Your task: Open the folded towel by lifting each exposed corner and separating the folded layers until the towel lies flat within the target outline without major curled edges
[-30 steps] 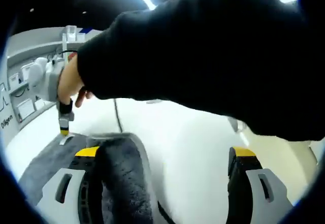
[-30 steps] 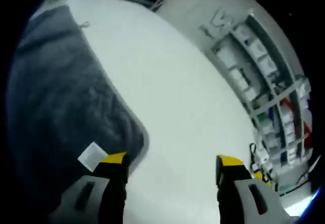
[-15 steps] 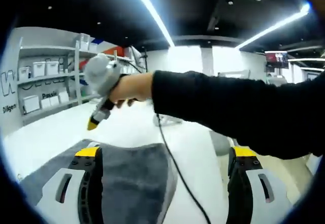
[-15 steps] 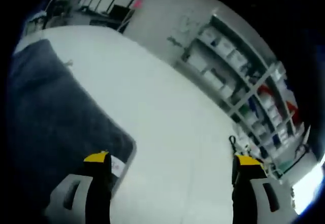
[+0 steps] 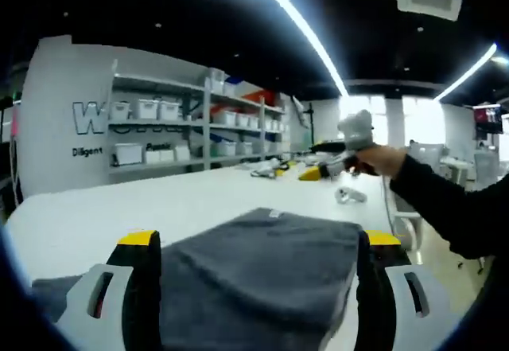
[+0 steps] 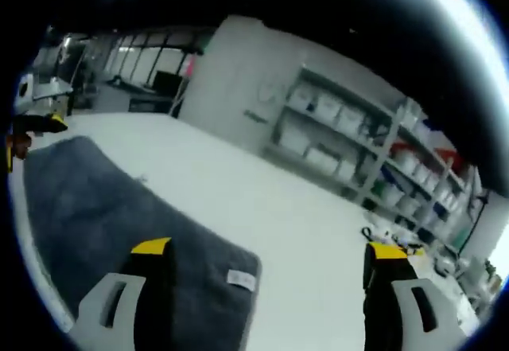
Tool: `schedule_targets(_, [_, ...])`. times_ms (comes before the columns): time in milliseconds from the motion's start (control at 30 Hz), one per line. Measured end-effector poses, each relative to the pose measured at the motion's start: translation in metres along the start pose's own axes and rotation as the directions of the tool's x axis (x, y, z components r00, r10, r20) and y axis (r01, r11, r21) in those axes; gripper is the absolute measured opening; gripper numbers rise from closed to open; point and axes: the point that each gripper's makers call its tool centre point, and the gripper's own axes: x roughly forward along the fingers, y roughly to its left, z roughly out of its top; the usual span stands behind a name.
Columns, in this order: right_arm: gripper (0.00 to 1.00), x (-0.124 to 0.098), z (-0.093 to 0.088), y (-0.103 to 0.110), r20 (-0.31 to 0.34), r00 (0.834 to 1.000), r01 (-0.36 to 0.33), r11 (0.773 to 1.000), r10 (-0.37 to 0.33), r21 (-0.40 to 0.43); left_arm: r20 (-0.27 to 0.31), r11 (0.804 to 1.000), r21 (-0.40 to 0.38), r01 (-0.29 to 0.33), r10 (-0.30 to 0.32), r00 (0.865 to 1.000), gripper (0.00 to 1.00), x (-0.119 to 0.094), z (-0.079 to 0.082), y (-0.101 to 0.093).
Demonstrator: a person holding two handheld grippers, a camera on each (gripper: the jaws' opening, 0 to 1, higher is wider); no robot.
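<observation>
One dark grey towel [image 5: 262,267] lies on one white table [image 5: 159,204], and two grippers are in play. The left gripper [image 5: 258,243] has its two yellow-tipped jaws wide apart with nothing between them but the towel lying beyond. The right gripper [image 6: 270,247] likewise has its jaws spread and empty, raised above the table's surface. In the left gripper view the right gripper [image 5: 338,148] also appears, gripped by one hand [image 5: 382,160] on a dark sleeve [image 5: 449,208] off to the right, well clear of the towel; its jaws are too small and blurred there to judge. The towel's near part is cut off behind the jaw bases in both views, so its full outline cannot be seen. It looks plush and smooth, spread in a broad sheet with one rounded corner and one small white label [image 6: 241,280] near the edge. No outline on the table can be made out. Shelves [image 6: 350,148] holding white boxes line the far wall.
</observation>
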Motion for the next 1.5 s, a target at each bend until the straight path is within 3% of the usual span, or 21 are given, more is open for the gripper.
schedule_targets(167, [1.00, -0.025, -0.004, 0.034, 0.063, 0.998, -0.004, 0.998, -0.001, 0.070, 0.026, 0.987, -0.021, -0.162, 0.162, 0.986, 1.00, -0.072, 0.000, 0.071])
schedule_targets(233, [1.00, -0.035, -0.004, 0.046, 0.095, 0.995, 0.003, 0.996, -0.011, 0.088, 0.018, 0.980, -0.012, -0.199, 0.200, 0.980, 1.00, -0.094, -0.004, 0.087])
schedule_targets(333, [1.00, -0.053, -0.004, 0.064, 0.137, 0.990, 0.004, 0.993, -0.021, 0.120, 0.006, 0.958, -0.008, -0.288, 0.288, 0.958, 1.00, -0.132, -0.012, 0.114])
schedule_targets(500, [1.00, -0.082, -0.009, 0.070, 0.184, 0.981, 0.022, 0.980, -0.060, 0.199, -0.016, 0.941, -0.012, -0.339, 0.339, 0.941, 1.00, -0.181, -0.028, 0.127])
schedule_targets(733, [1.00, -0.119, -0.044, 0.080, 0.158, 0.982, 0.069, 0.978, -0.101, 0.197, 0.011, 0.910, -0.038, -0.412, 0.412, 0.911, 0.97, -0.232, -0.045, 0.131])
schedule_targets(800, [1.00, -0.125, -0.057, 0.084, 0.131, 0.986, 0.068, 0.973, -0.098, 0.222, 0.006, 0.895, -0.057, -0.443, 0.444, 0.896, 0.96, -0.242, -0.053, 0.137])
schedule_targets(900, [1.00, -0.131, -0.069, 0.082, 0.115, 0.987, 0.085, 0.969, -0.114, 0.231, -0.045, 0.886, -0.068, -0.459, 0.457, 0.888, 0.94, -0.247, -0.072, 0.145])
schedule_targets(1133, [0.99, -0.137, -0.081, 0.074, 0.124, 0.983, 0.101, 0.958, -0.138, 0.269, -0.072, 0.886, -0.080, -0.456, 0.451, 0.889, 0.89, -0.242, -0.087, 0.148])
schedule_targets(1233, [0.98, -0.133, -0.092, 0.071, 0.104, 0.985, 0.108, 0.957, -0.140, 0.268, -0.113, 0.891, -0.067, -0.448, 0.440, 0.891, 0.88, -0.239, -0.101, 0.150])
schedule_targets(1300, [0.92, -0.127, -0.108, 0.065, 0.073, 0.988, 0.114, 0.961, -0.136, 0.254, -0.157, 0.898, -0.022, -0.439, 0.431, 0.889, 0.80, -0.239, -0.117, 0.153])
schedule_targets(1333, [0.88, -0.121, -0.122, 0.062, 0.034, 0.991, 0.114, 0.955, -0.128, 0.273, -0.185, 0.891, -0.036, -0.453, 0.439, 0.879, 0.77, -0.240, -0.127, 0.157])
schedule_targets(1500, [0.79, -0.102, -0.153, 0.054, -0.030, 0.995, 0.099, 0.936, -0.095, 0.337, -0.227, 0.890, -0.078, -0.449, 0.423, 0.877, 0.72, -0.236, -0.146, 0.159])
